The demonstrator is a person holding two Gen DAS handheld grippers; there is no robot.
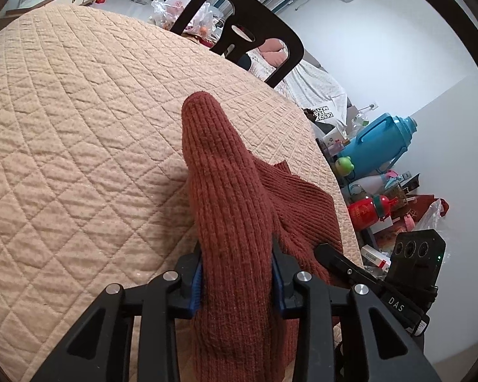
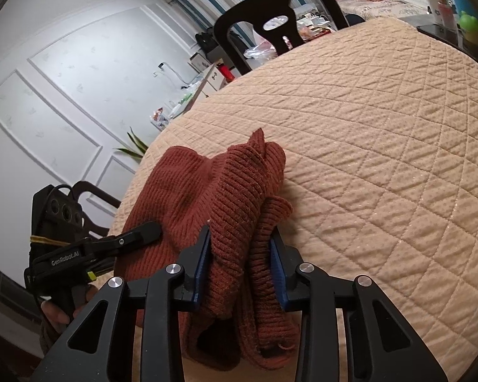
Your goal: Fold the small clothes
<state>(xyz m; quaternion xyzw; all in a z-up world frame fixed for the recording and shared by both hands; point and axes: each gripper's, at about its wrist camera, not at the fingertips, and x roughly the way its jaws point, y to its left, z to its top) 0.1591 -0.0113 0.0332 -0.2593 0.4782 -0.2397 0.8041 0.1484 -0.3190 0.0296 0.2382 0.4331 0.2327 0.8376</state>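
In the left wrist view, a rust-red ribbed knit garment [image 1: 235, 210] is seen bunched into a long ridge that runs straight ahead from the left gripper [image 1: 237, 283], its long axis in line with the fingers. The ridge is clamped between the two blue-padded fingers [image 1: 197, 286], so the left gripper is closed on the knit at a narrow width. The rest of the garment is spread low to the right of the ridge, over the near right part of a bench covered in a quilted beige cloth [image 1: 79, 127]. The tip of the right gripper [image 1: 331, 259] is visible just beside that spread part, at the lower right. A dark chair [image 1: 248, 31] stands beyond the far edge. In the right wrist view, a thick bundle of the same garment [image 2: 239, 222] is pinched between the fingers of the right gripper [image 2: 240, 273], with several folded layers hanging below the pads. The larger mass of knit lies ahead and to the left, toward the left gripper [image 2: 143, 234], whose finger rests against it. The garment is thus held at its near edge by both grippers side by side, and the open bench [image 2: 382, 159] lies ahead and to the right; any fold forward is judged to need both to move together.
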